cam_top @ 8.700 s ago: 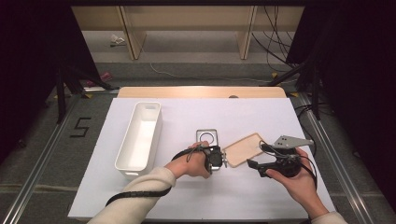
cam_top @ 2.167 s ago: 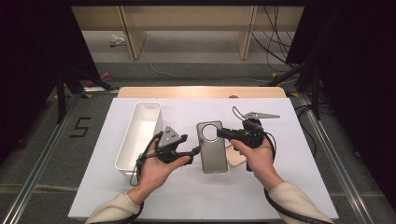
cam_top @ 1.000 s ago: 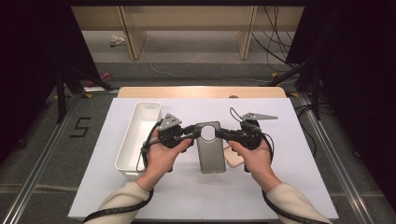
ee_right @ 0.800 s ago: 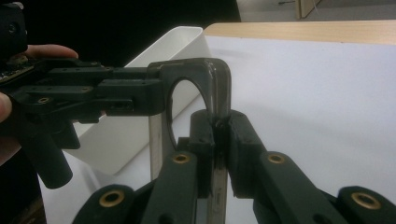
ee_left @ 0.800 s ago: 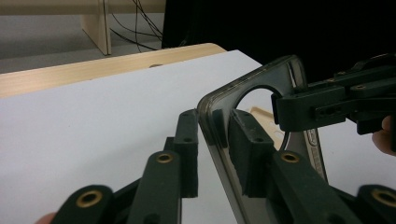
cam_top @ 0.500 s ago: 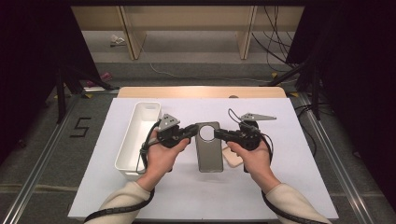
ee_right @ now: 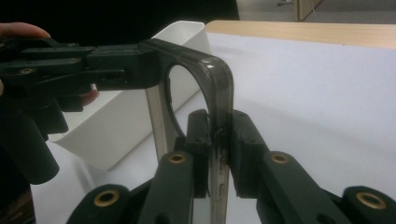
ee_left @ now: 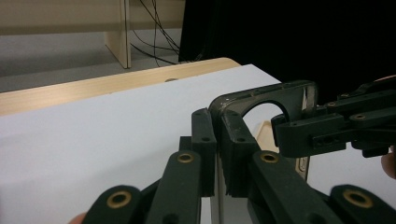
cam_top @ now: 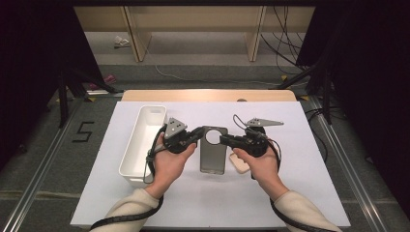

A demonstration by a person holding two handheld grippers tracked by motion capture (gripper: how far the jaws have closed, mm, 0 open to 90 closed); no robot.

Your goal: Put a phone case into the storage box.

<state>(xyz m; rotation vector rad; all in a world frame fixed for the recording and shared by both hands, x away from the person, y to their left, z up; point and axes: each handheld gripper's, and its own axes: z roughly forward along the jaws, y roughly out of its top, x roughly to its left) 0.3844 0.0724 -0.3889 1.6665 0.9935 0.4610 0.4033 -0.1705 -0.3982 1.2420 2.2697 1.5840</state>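
Note:
A dark grey phone case [cam_top: 212, 153] with a round camera hole hangs flat above the white table, held between both grippers. My left gripper [cam_top: 199, 135] is shut on its upper left edge; its jaws have just been closing on that rim. In the left gripper view the pads [ee_left: 205, 135] pinch the case [ee_left: 261, 95] at the corner. My right gripper [cam_top: 225, 140] grips the upper right edge. The right gripper view shows my right gripper [ee_right: 218, 122] clamped on the thin wall of the case [ee_right: 205, 63], with the left gripper [ee_right: 116, 60] opposite.
A long white bin [cam_top: 140, 145] stands left of my left hand, close to the left gripper. A tan flat slab [cam_top: 239, 163] lies on the table under my right hand. The white table [cam_top: 300, 183] has a wooden strip along its far edge.
Two seconds ago only the right gripper held the case; the left hand has come up and closed on its left edge. Over the last second both hands have kept still.

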